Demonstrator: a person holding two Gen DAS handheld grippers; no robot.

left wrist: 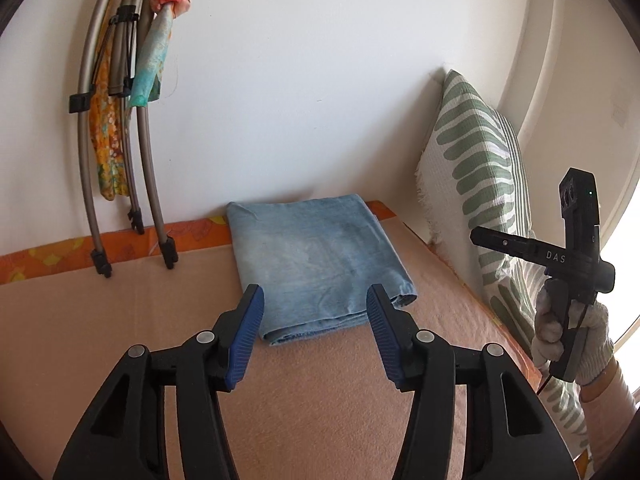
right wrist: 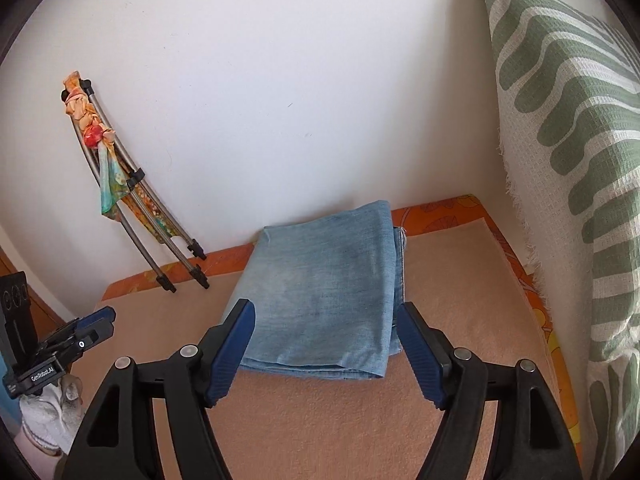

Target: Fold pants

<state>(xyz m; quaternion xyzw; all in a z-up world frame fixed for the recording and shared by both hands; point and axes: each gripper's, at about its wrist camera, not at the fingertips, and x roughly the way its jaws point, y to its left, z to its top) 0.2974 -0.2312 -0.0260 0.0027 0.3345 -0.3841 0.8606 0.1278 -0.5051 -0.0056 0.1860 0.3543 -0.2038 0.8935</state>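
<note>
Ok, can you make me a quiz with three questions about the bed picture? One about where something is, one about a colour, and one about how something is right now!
1. Where does the striped pillow stand?
A. flat on the jeans
B. leaning up at the right end of the bed
C. on the floor

2. What colour are the folded pants?
A. light blue
B. black
C. red

3. How is the left gripper right now?
A. shut on the pants
B. shut on the pillow
C. open, holding nothing

Answers:
1. B, it stands upright against the wall to the right of the pants.
2. A, the denim is pale blue on the peach blanket.
3. C, its blue pads stand apart with only air between them, in front of the pants.
</note>
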